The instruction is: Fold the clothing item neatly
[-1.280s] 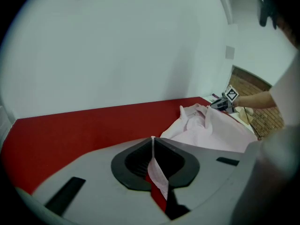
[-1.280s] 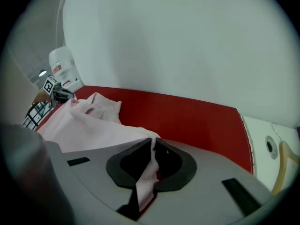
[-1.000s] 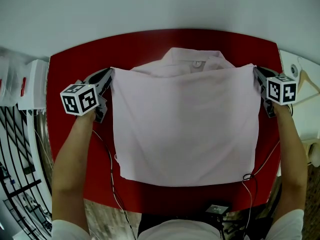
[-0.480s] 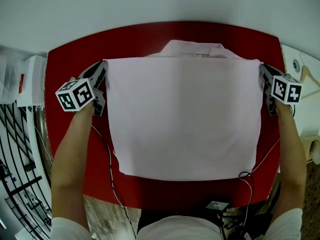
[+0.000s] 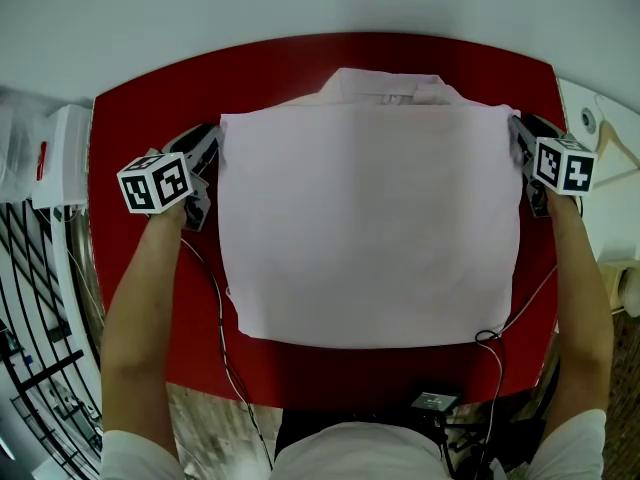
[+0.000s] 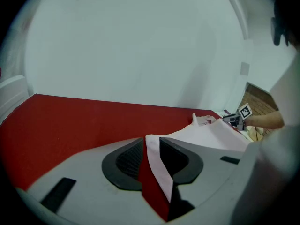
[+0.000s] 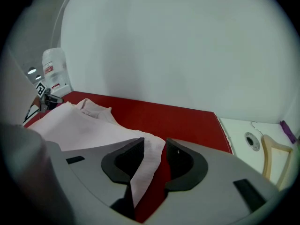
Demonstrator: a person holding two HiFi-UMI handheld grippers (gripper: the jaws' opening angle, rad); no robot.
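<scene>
Grey plastic left gripper (image 6: 151, 154): jaws apart, just been opening. Far-left corner of the pale pink woven shirt (image 5: 370, 228) lies slack btwn the black pads, w/ red showing in the gap, so no clamp. Right gripper (image 7: 152, 159), same build: jaws also apart, just been opening, gap wider. Far-right corner is draped loose btwn them. Both corners are let go, but neither gripper is clear of the cloth.

Shirt pos.: flat on the rounded red table top (image 5: 150, 118), folded to a near-square panel. Far edge of the upper layer is laid just short of the collar (image 5: 385, 86), which pokes out beyond it. Near edge is inside the table's near rim.

Risks (judgement):
1. Snag on withdrawal. Cloth rests against one pad each side, so a sideways or upward pull-back could drag a corner along and skew the far edge.
2. Lower layer peeks out at the near-left corner (image 5: 233, 303). If not squared, the next fold would carry that error on.
3. Collar bulk under the far edge may keep the panel from lying flat.

View comparison: head view gives the whole outline and squareness, but not the pad gaps. Only the gripper views settle that nothing is pinched. Right gripper view also shows the collar area rumpled in side profile, which reads nearly flat from above. It gives a clearer look at the wooden hanger (image 7: 274, 156) on the white counter beside the table.
</scene>
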